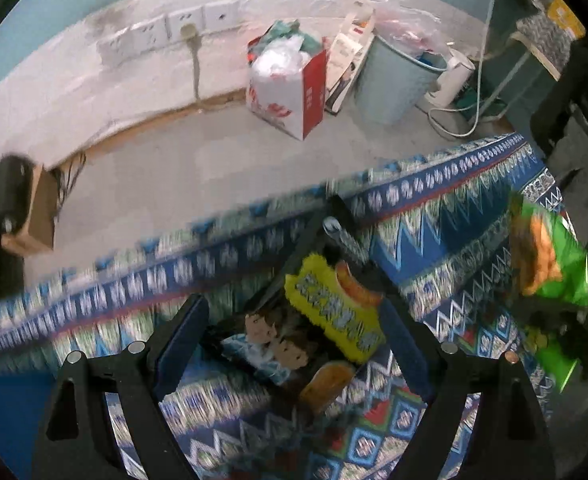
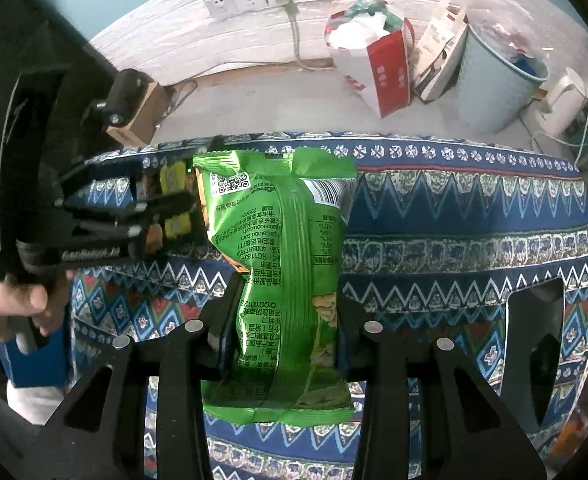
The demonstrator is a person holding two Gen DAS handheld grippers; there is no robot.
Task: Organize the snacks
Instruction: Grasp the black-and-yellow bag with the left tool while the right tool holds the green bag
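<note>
Right wrist alone shows QR-coded back of green snack bag (image 2: 282,264) clamped in right gripper (image 2: 280,332); left gripper (image 1: 294,344), 9 o'clock, gapes empty.

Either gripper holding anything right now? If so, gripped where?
Right gripper is shut on the green snack bag, pads clamping its sides in the lower half. Left gripper is open and holds nothing, jaws spread above the yellow snack pack.

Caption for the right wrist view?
Right gripper clamps a green snack bag above the patterned tablecloth.
</note>
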